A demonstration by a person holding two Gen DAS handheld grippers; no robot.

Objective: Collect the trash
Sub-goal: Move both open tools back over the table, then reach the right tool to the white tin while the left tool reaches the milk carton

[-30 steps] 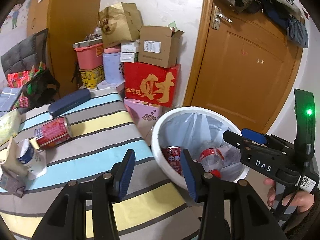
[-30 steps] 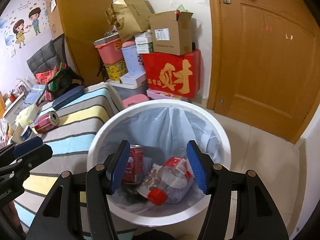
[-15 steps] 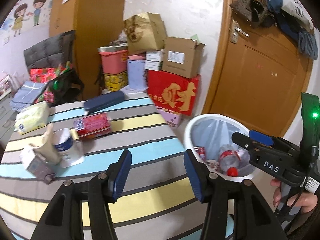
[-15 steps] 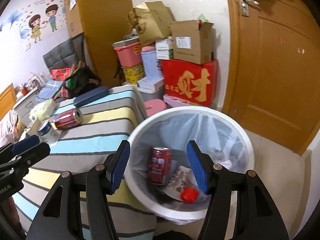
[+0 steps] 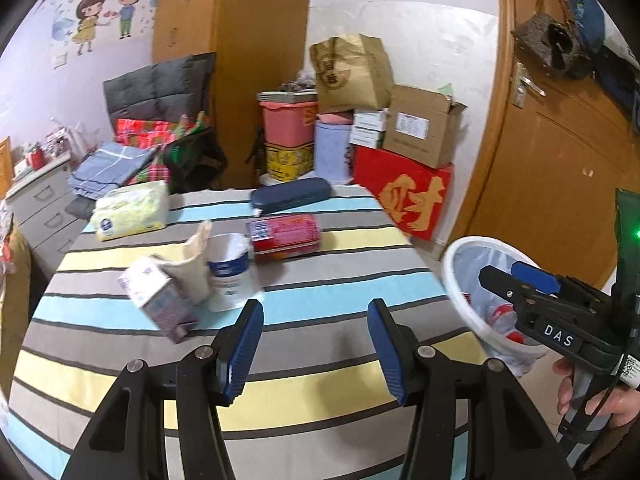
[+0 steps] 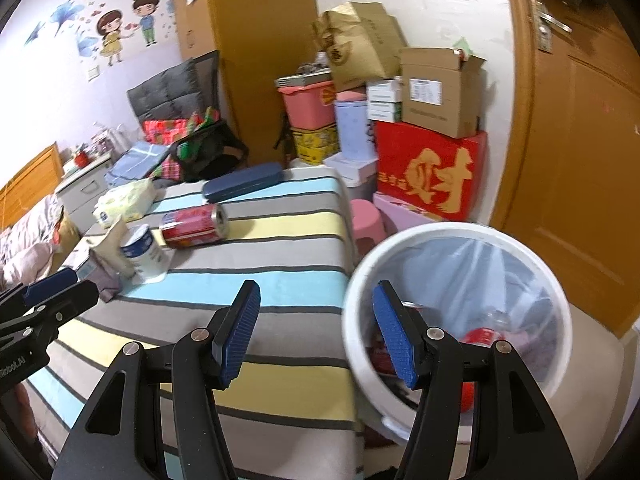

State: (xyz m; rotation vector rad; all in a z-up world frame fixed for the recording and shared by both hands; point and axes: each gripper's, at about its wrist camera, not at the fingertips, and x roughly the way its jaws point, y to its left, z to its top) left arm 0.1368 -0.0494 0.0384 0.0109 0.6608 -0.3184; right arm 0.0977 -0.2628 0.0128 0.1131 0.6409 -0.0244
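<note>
Lying on its side ahead of the left hand-held gripper (image 5: 316,344), a red drink can (image 5: 285,236) with white label print is seen on the striped worktop (image 5: 320,376), beside a white cup (image 5: 231,270) and a small carton (image 5: 158,298). Both the left and the right hand-held gripper (image 6: 316,334) are held released and empty. A white lined bin (image 6: 456,316) holding red-labelled trash is noted just right of the right one.

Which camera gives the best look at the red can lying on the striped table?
The left wrist view: the red can lies on its side near centre, though blurred. The right wrist view shows it farther left but sharper, its silver end visible.
</note>
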